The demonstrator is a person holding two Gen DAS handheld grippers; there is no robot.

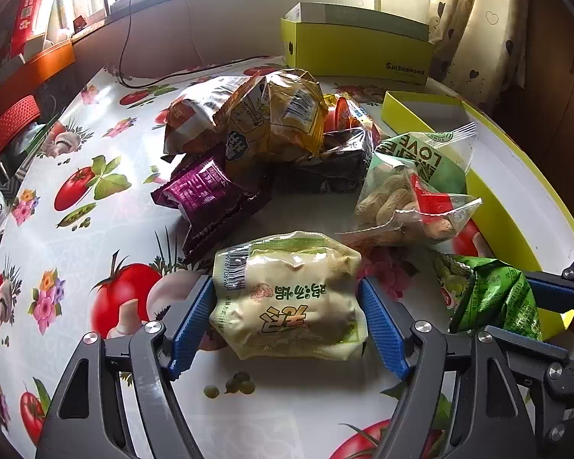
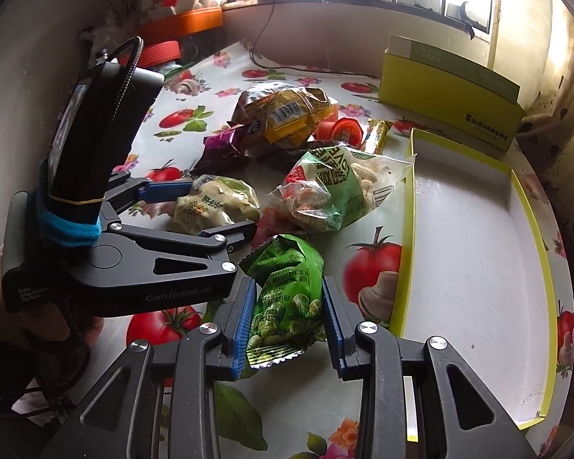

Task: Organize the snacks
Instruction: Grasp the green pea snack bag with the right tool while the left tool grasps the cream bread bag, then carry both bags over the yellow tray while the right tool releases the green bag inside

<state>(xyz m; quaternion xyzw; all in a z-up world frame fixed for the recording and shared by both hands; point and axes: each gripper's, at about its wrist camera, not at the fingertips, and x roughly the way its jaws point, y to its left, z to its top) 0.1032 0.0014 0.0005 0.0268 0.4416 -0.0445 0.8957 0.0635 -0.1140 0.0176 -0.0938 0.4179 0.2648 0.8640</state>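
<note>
My left gripper has its blue pads against both sides of a pale cream snack bag that lies on the table; it also shows in the right wrist view. My right gripper is shut on a green pea snack bag, which also shows at the right of the left wrist view. Beyond lie a peanut bag, a purple packet, yellow-brown bags and a red jelly cup. An open yellow-rimmed box lies to the right, empty.
The table has a tomato-print cloth. A yellow box lid stands upright at the back right. An orange tray and red items sit at the back left by the window. A cable trails over the far edge.
</note>
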